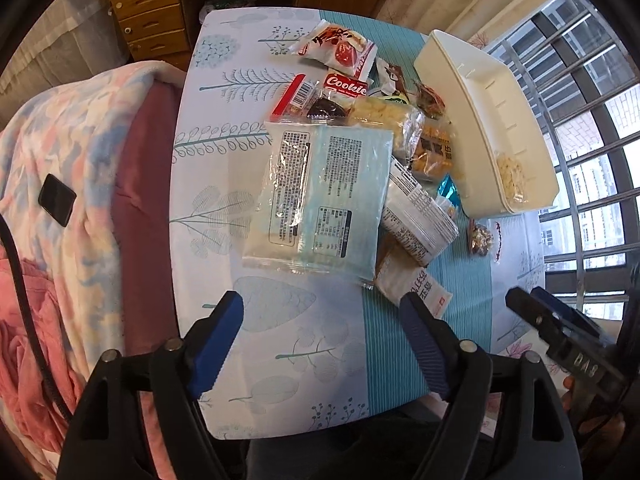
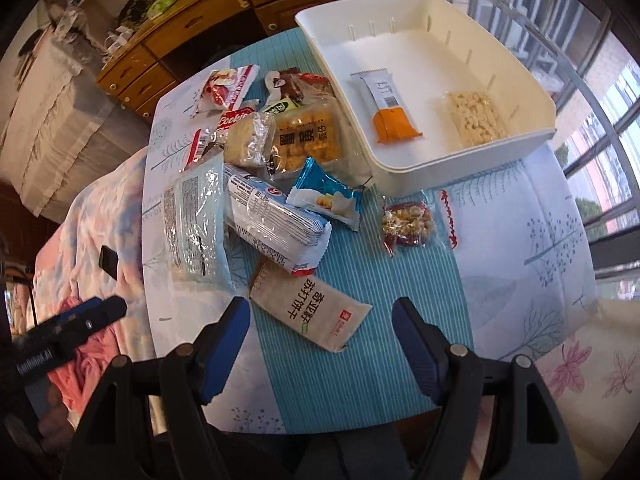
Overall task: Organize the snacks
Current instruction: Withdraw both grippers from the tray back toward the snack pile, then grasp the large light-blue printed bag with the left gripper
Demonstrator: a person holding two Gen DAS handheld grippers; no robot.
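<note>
A heap of snack packets lies on the patterned tablecloth [image 1: 224, 120]. A large pale blue packet [image 1: 316, 200] is nearest my left gripper [image 1: 322, 304], which hangs open and empty above the cloth. A beige cracker packet [image 2: 316, 312] lies on the table just beyond and between the fingers of my right gripper [image 2: 320, 308], open and not touching it. A white-and-blue biscuit pack [image 2: 276, 224], a small blue pack [image 2: 328, 196] and a nut pack [image 2: 406, 222] lie farther off. The white bin [image 2: 460, 160] holds an orange-and-white bar [image 2: 390, 108] and a puffed-rice pack [image 2: 476, 118].
A bed with a pastel blanket [image 1: 80, 140] borders the table's left side, a dark phone [image 1: 57, 199] lying on it. Wooden drawers [image 1: 148, 12] stand behind the table. A barred window [image 1: 580, 160] is at the right. A red Cookie packet [image 1: 346, 86] tops the far pile.
</note>
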